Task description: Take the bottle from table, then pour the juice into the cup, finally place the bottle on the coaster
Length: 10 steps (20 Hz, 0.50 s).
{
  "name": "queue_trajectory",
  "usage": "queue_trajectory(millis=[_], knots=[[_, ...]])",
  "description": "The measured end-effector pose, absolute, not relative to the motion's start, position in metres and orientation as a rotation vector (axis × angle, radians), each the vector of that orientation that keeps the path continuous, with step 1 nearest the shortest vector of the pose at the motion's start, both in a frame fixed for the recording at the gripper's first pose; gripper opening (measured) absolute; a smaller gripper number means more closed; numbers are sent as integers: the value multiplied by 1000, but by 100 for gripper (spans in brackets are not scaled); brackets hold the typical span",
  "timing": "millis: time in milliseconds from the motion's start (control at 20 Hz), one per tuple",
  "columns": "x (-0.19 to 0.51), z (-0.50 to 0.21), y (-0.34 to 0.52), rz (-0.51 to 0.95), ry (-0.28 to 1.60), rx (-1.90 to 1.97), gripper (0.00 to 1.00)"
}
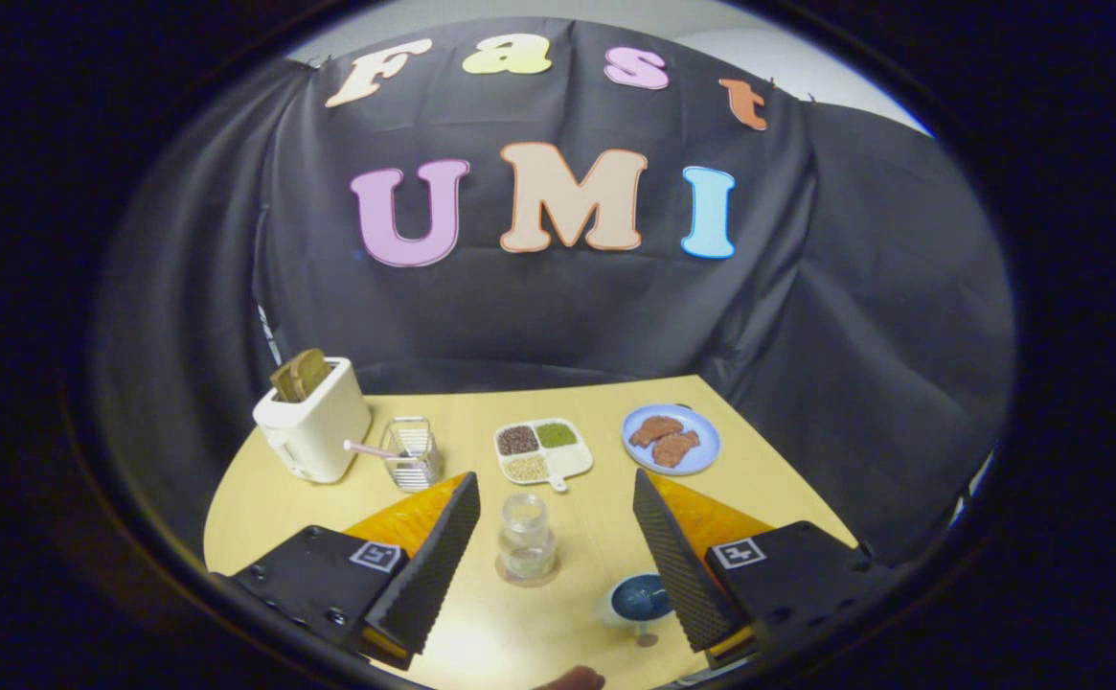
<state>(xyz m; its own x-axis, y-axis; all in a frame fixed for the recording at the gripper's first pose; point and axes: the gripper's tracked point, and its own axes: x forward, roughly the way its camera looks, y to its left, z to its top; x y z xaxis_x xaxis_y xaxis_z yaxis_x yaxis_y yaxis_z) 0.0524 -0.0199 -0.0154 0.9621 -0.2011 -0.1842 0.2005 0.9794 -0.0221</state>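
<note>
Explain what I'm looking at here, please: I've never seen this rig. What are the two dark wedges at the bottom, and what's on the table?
The two wedges are the fingers of a hand-held gripper; a person carries it, and the camera rides on it, looking forward along the fingers. The fingers stand wide apart and hold nothing.

Between them, on the yellow table, stands a small clear bottle on a round coaster. Beside the right-hand finger sits a blue cup.

Beyond the fingers, in a row: a white toaster with bread in it, a small wire basket, a divided dish of grains, and a blue plate with brown food.
</note>
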Motion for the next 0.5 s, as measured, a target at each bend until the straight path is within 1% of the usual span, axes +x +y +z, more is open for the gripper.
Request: queue_trajectory(millis=[500], knots=[[48, 28, -31, -32, 151, 58, 100]])
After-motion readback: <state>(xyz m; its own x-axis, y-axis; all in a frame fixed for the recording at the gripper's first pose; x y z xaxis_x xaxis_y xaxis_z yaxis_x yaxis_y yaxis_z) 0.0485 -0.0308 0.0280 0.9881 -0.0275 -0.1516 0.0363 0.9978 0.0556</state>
